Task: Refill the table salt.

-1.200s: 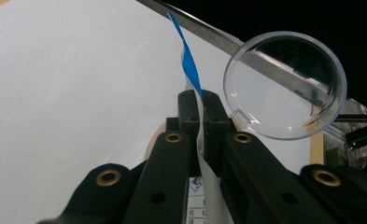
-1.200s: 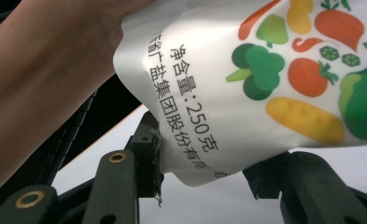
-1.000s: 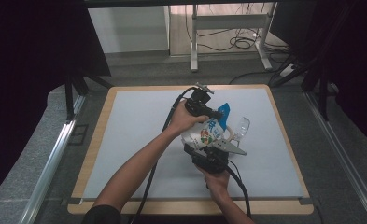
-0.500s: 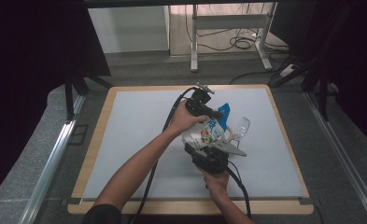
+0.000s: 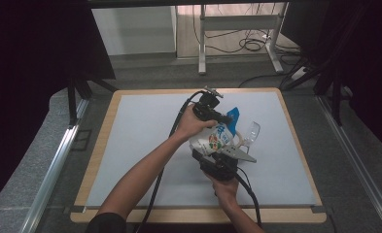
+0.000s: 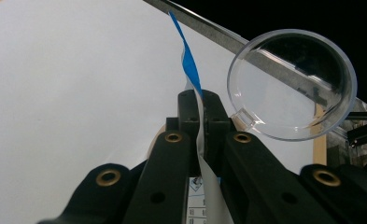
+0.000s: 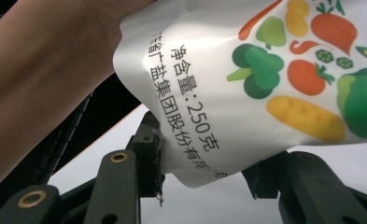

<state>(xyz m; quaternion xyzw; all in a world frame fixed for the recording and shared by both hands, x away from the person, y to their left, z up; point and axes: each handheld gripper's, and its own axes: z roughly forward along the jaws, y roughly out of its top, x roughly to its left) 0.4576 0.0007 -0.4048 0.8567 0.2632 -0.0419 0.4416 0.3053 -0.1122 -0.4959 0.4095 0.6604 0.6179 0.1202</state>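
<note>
above the white bench [image 5: 145, 145] we hold a pouch [image 5: 212, 141] of salt up between two tongs. our left tongs [image 6: 201, 100] are pressed together on the pouch's blue top edge [image 6: 185, 56], pinching the thin film flat. our right tongs [image 7: 204, 172] grip the pouch's bottom corner, the film caught against the left jaw; the right jaw stands just off the bulge, so we judge it a pinch on the pouch, not a full clamp. a clear cup [image 5: 251, 132] lies on its side on the bench just beside the pouch, its round mouth [image 6: 291, 84] facing the left tongs. we judge the step to be steadying and lifting the pouch before opening or pouring. the next move calls for a firm hold at both ends, and for the cup to be set upright first.
</note>
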